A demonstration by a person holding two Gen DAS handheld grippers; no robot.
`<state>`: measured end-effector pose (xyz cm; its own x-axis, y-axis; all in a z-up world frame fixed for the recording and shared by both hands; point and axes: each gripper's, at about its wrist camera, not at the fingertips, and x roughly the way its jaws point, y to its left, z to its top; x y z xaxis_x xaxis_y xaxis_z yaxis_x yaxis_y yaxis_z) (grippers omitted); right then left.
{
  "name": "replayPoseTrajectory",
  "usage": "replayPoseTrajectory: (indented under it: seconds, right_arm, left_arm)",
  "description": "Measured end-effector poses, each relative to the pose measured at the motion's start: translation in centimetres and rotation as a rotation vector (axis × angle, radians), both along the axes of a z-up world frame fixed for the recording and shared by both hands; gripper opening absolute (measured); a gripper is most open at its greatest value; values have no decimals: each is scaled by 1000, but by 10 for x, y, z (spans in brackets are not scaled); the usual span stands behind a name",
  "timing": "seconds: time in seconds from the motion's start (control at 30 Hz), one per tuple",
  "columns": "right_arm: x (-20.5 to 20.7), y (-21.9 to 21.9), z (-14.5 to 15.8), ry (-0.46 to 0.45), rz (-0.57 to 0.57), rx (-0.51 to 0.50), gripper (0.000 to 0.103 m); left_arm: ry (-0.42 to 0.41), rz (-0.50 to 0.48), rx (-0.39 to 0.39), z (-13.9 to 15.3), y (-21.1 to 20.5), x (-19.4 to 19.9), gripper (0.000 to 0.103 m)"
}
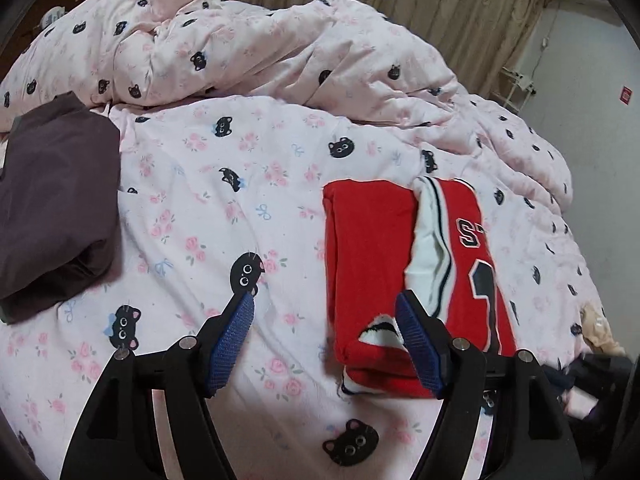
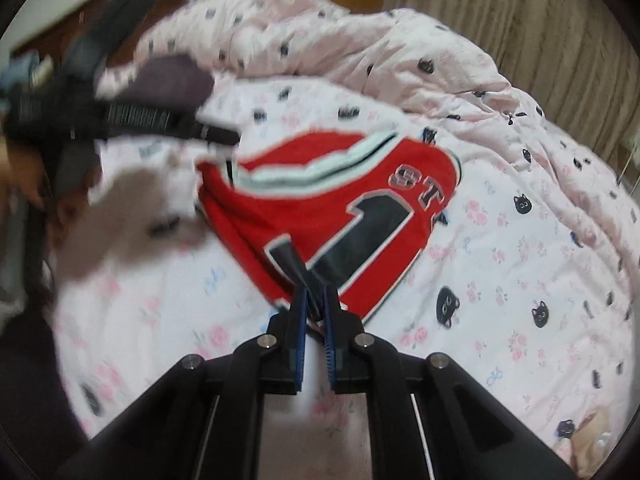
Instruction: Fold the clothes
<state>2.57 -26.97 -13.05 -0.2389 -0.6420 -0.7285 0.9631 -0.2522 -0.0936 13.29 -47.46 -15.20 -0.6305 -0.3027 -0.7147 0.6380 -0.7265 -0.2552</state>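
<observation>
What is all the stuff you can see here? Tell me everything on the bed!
Red folded basketball jersey: one, red with white trim and black number, on the bed, right of middle.
Dark purple-brown folded garment: one, left side of the bed.
Pink cat-print bed sheet: one, pink with black cats, covers the bed.
Pink cat-print crumpled quilt: one, heaped at the far side.
Beige curtain: one, behind the bed.
Left gripper: black with blue pads, open, at the jersey's near edge.
Right gripper: shut on the jersey.

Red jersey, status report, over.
Left gripper open, empty. Right gripper shut on red jersey edge, jersey partly folded on bedspread. Dark garment lies apart.
</observation>
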Motion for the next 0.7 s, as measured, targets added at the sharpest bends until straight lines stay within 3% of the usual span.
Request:
replayPoseTrajectory:
  seconds: [0.17, 0.3, 0.47, 0.6, 0.7]
  right_arm:
    - [-7, -6, 21, -88, 11, -65, 9]
    - [1, -22, 21, -87, 16, -79, 9]
    - [14, -55, -14, -106, 48, 24, 9]
    - [31, -57, -29, -72, 87, 50, 25]
    - [30, -49, -21, -96, 87, 7, 25]
  left_arm:
    - [-14, -27, -28, 5, 2, 4, 69]
    - [-51, -26, -31, 0, -1, 6, 69]
    - [-108, -6, 5, -15, -7, 6, 69]
    - [-128, 26, 20, -21, -13, 10, 69]
    - [-117, 31, 13, -18, -13, 11, 69]
